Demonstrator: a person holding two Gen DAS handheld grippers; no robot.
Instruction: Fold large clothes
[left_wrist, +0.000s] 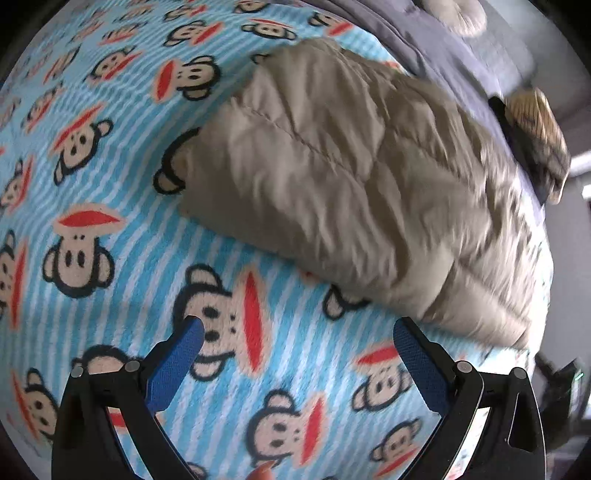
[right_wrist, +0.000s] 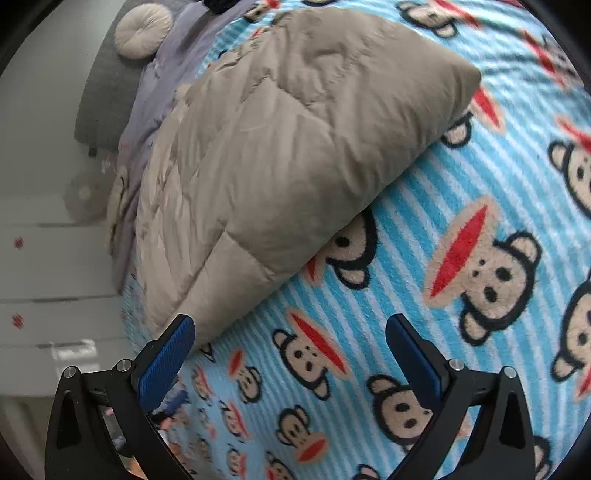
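Hovering both wide-open, empty: my left gripper (left_wrist: 298, 334) and right gripper (right_wrist: 290, 330). The beige puffer jacket (right_wrist: 280, 158) lies ahead on the bed's monkey-print blanket (right_wrist: 424, 206), nearer my right.

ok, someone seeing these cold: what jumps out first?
The loud blue striped monkey-print blanket covering the bed, filling both views. Then the puffy beige quilted garment lying on it, toward the bed's edge, bunched rather than flat. Both the left gripper and right gripper hover over the blanket, jaws open and empty.
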